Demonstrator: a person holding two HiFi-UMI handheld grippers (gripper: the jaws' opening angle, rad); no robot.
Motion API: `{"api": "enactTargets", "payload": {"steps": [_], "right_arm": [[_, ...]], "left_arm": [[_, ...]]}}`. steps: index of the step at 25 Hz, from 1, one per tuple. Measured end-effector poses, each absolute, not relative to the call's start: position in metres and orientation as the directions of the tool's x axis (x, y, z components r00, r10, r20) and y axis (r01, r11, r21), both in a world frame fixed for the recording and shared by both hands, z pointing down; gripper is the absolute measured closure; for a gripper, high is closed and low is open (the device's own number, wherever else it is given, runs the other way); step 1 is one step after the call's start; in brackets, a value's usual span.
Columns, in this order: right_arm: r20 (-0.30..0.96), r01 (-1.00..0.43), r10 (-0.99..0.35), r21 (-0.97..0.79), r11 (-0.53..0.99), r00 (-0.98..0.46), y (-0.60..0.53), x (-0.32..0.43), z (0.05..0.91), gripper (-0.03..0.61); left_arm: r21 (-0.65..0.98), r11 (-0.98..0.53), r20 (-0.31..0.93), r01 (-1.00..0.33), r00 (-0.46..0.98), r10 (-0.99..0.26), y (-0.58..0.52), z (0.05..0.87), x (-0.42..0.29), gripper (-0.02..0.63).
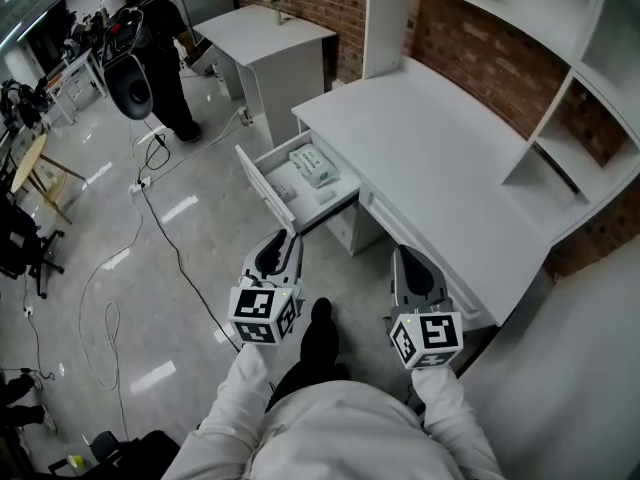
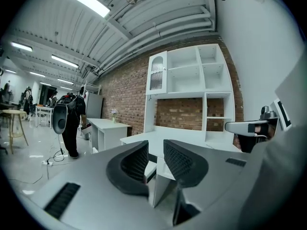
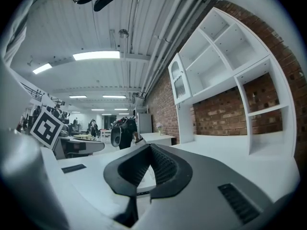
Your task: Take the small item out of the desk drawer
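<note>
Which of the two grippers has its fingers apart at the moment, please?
The left gripper: a clear gap shows between its fingers, with nothing gripped in it. The right gripper differs, as its fingers meet at the tips.

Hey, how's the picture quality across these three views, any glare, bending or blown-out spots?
Head view: sharp and evenly lit, with ceiling lights reflecting as bright patches on the glossy floor. Left gripper view: strong fisheye with black corners, and the shelf unit bows. Right gripper view: the same bending, and the ceiling lamp is blown out to white.
</note>
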State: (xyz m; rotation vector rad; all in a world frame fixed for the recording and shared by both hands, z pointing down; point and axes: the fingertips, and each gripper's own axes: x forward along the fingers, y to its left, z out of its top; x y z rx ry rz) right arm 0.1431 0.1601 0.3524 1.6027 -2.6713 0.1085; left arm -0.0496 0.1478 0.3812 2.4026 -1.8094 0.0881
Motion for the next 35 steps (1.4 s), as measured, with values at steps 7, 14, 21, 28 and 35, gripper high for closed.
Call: {"api": "enactTargets", "payload": {"steps": [7, 14, 21, 28, 35], "right_arm": [[0.067, -0.883, -0.881, -0.051, 0.467, -0.469, 0.119, 0.129, 0.354, 0.552], [0.078, -0.881, -0.878, -0.070, 0.468, -0.472, 0.061, 0.109, 0.360, 0.551], [0.085, -0.886, -0.882, -0.061, 0.459, -0.463, 0.004, 0.091, 0.357, 0.551], [0.091, -0.897, -0.892, -0.051, 0.440, -0.442, -0.049, 0.074, 0.355, 0.551], [0.081, -0.911, -0.907, -0.046, 0.410, -0.413, -0.089, 0.062, 0.350, 0.552]], "left_arm": [[0.073, -0.276, 0.126, -0.959, 0.283, -0.951, 0.103, 0.380, -0.063, 0.469], [0.074, -0.291, 0.126, -0.954, 0.298, -0.946, 0.045, 0.380, -0.079, 0.434], [0.086, -0.295, 0.121, -0.952, 0.304, -0.945, -0.013, 0.381, -0.100, 0.423], [0.103, -0.308, 0.116, -0.946, 0.319, -0.941, -0.068, 0.381, -0.119, 0.419], [0.093, -0.342, 0.118, -0.935, 0.351, -0.929, -0.115, 0.382, -0.129, 0.416]]}}
